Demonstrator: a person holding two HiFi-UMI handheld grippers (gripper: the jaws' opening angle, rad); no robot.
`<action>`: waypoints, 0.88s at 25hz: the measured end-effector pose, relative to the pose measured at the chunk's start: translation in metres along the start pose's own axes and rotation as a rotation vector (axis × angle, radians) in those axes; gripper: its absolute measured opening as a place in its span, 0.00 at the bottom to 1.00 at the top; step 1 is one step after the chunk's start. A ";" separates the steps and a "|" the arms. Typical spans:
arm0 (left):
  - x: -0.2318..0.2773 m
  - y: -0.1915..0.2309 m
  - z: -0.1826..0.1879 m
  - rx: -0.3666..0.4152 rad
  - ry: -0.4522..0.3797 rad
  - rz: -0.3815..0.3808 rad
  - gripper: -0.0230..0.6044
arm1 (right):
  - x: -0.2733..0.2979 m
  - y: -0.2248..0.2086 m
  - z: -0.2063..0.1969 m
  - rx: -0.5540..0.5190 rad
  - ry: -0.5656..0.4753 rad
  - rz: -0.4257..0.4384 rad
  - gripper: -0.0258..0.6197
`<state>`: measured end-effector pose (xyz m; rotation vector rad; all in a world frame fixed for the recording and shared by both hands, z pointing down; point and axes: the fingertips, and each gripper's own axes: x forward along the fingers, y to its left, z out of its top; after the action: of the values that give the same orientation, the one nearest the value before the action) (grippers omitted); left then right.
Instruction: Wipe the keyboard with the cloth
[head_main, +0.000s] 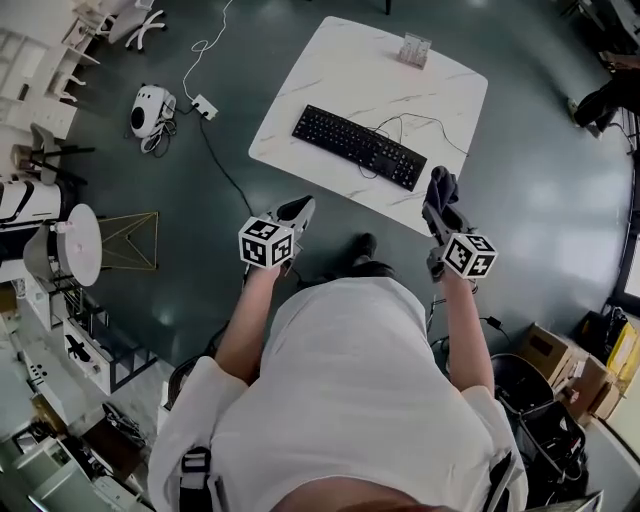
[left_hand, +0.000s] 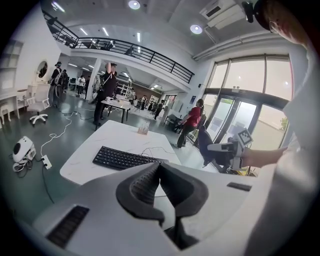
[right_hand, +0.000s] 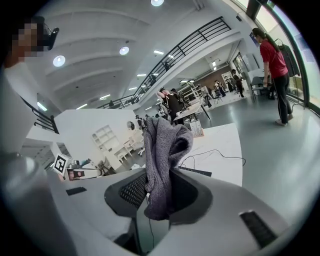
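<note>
Right hand-held gripper (head_main: 436, 212) clamps cloth (head_main: 440, 185); keyboard (head_main: 360, 147) lies just ahead-left, long axis crosswise; left hand-held gripper (head_main: 300, 208) closed, empty, farther.

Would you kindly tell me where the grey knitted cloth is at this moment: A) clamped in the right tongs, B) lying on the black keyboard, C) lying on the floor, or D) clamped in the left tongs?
A: the right gripper view shows the grey knitted cloth pinched in the right tongs, while the left tongs are shut on nothing.
</note>
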<state>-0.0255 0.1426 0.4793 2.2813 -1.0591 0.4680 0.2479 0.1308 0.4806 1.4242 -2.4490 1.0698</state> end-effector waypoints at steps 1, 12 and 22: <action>0.004 0.000 0.002 0.000 0.002 0.002 0.05 | 0.003 -0.003 0.003 -0.001 0.003 0.005 0.23; 0.033 0.011 0.015 -0.023 0.000 0.047 0.05 | 0.023 -0.033 0.019 0.005 0.040 0.029 0.23; 0.056 0.020 0.029 -0.027 0.029 0.022 0.05 | 0.026 -0.056 0.022 0.053 0.047 -0.024 0.23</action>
<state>-0.0045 0.0814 0.4933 2.2349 -1.0707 0.4905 0.2837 0.0814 0.5043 1.4238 -2.3821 1.1579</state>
